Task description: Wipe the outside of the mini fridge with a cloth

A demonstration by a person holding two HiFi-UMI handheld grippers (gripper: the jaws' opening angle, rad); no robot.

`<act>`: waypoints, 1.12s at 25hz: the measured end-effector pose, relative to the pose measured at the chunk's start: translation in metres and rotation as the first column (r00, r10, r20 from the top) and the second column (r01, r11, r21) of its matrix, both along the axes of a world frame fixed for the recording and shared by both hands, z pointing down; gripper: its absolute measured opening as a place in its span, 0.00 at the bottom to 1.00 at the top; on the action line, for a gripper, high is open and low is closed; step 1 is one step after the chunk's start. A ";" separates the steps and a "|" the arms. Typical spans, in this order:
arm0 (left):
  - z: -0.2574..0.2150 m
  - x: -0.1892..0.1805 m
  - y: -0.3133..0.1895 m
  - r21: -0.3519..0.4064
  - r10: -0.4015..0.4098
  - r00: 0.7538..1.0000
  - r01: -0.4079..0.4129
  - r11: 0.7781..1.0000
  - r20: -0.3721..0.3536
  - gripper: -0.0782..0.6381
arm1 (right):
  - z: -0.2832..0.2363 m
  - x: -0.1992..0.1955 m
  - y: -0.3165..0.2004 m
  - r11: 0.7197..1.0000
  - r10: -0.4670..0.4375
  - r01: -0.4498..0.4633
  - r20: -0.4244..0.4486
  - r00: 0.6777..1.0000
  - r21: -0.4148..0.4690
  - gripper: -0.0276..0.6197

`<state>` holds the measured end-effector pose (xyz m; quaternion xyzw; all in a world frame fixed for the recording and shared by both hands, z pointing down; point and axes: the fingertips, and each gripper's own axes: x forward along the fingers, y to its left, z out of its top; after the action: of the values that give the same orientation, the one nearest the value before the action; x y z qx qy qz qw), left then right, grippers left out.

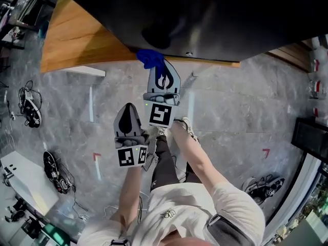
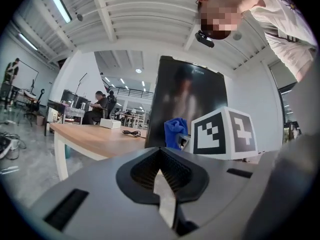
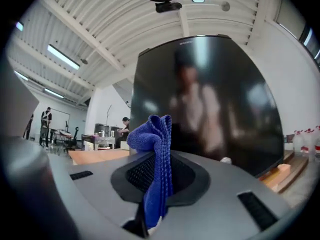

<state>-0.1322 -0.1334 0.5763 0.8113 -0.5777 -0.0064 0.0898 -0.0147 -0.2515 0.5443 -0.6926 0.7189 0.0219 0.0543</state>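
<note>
A black glossy mini fridge (image 1: 205,19) stands on a wooden table (image 1: 77,42); its dark door fills the right gripper view (image 3: 210,99) and shows in the left gripper view (image 2: 187,104). My right gripper (image 1: 156,65) is shut on a blue cloth (image 1: 150,58), held just short of the fridge's front near its lower edge. The cloth (image 3: 155,159) stands pinched between the jaws, and it also appears in the left gripper view (image 2: 175,131). My left gripper (image 1: 127,119) hangs lower and to the left, away from the fridge, jaws shut with nothing in them (image 2: 162,184).
The grey floor holds cables and gear (image 1: 31,109) at the left and more (image 1: 264,186) at the right. A white table (image 1: 20,181) sits at the lower left. People sit at desks (image 2: 97,109) in the far background. The person's legs and shoes (image 1: 179,137) are below the grippers.
</note>
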 end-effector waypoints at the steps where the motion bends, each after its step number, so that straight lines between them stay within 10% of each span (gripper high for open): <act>1: 0.004 -0.010 0.000 -0.008 -0.017 1.000 0.017 1.000 -0.002 0.12 | 0.006 -0.016 -0.005 0.999 -0.031 0.031 -0.028 0.999 -0.015 0.14; 7: 0.021 -0.055 0.002 -0.033 -0.057 0.998 0.058 0.998 0.035 0.12 | 0.019 -0.086 -0.047 0.992 -0.127 0.124 -0.141 0.982 -0.025 0.14; 15: 0.037 -0.069 0.017 -0.078 -0.055 0.997 0.060 0.995 0.059 0.12 | 0.024 -0.085 -0.054 0.990 -0.136 0.139 -0.204 0.970 0.001 0.14; 28: 0.031 -0.025 0.008 -0.073 0.046 0.998 -0.043 0.996 0.030 0.12 | 0.015 0.021 -0.019 0.997 -0.075 0.081 -0.278 0.958 0.011 0.14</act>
<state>-0.1572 -0.1257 0.6077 0.8202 -0.5606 0.0294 0.1100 0.0062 -0.2710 0.5593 -0.6532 0.7459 0.1248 -0.0385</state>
